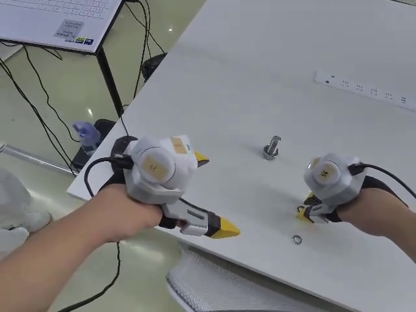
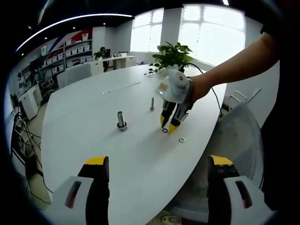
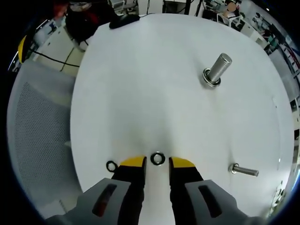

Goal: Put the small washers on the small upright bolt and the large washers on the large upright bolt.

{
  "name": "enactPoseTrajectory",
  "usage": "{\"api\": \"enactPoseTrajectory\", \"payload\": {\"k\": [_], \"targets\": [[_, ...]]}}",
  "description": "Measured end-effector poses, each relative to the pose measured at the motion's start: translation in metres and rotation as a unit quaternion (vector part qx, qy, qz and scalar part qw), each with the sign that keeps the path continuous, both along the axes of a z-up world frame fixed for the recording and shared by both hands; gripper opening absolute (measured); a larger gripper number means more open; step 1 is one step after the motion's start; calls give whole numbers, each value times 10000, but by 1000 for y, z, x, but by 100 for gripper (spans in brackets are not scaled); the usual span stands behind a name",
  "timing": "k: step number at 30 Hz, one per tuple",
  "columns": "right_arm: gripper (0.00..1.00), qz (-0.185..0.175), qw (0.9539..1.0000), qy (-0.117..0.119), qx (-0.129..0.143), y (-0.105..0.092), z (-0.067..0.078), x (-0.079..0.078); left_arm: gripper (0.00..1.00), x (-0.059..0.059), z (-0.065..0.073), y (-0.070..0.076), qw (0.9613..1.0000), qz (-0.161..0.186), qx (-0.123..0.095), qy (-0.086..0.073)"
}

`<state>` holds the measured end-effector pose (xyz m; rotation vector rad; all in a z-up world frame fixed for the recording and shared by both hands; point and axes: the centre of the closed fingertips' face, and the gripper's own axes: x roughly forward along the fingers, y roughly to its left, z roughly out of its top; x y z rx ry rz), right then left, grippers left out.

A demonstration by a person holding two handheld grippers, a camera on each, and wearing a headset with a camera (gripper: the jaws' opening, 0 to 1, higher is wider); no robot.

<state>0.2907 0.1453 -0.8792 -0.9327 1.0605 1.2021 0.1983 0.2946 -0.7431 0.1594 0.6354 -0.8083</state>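
I count two upright silvery steel bolts on the white surface [image 3: 140,84]: one thick bolt [image 3: 218,69] and one thin bolt [image 3: 243,171]. Two small loose metal ring washers [image 3: 157,158] [image 3: 111,165] lie well apart from the thick bolt. I hold two yellow-tipped grippers: left gripper [image 2: 158,161] and right gripper [image 2: 167,127].

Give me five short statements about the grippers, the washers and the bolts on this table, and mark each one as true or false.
1. The left gripper has its jaws wide open. True.
2. The left gripper holds a washer. False: nothing is between its jaws.
3. A washer lies on the table between the jaw tips of the right gripper. True.
4. The large bolt lies on its side. False: it stands upright.
5. A second washer lies on the table beside the right gripper, outside its jaws. True.
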Motion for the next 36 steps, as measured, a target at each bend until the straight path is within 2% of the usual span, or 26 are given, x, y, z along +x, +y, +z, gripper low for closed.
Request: {"api": "enactPoseTrajectory", "payload": {"k": [3, 8, 17, 20, 26, 36], "targets": [[14, -21, 10000, -42, -86, -1, 0, -1, 86, -1, 0, 0, 10000, 7, 4, -3], [13, -7, 9999, -52, -165, -1, 0, 0, 85, -2, 1, 0, 10000, 25, 3, -12], [12, -138, 9998, -56, -88, -2, 3, -2, 84, -3, 3, -3, 10000, 10, 8, -30], [12, -204, 9998, 13, -40, -4, 4, -4, 82, -3, 3, -3, 10000, 14, 24, -32], [12, -259, 9997, 7, -15, -15, 15, -8, 83, -2, 5, -6, 10000, 47, -66, -47], [12, -525, 9985, -141, 72, -43, 42, 6, 83, 2, 5, -14, 10000, 28, -70, -63]]}}
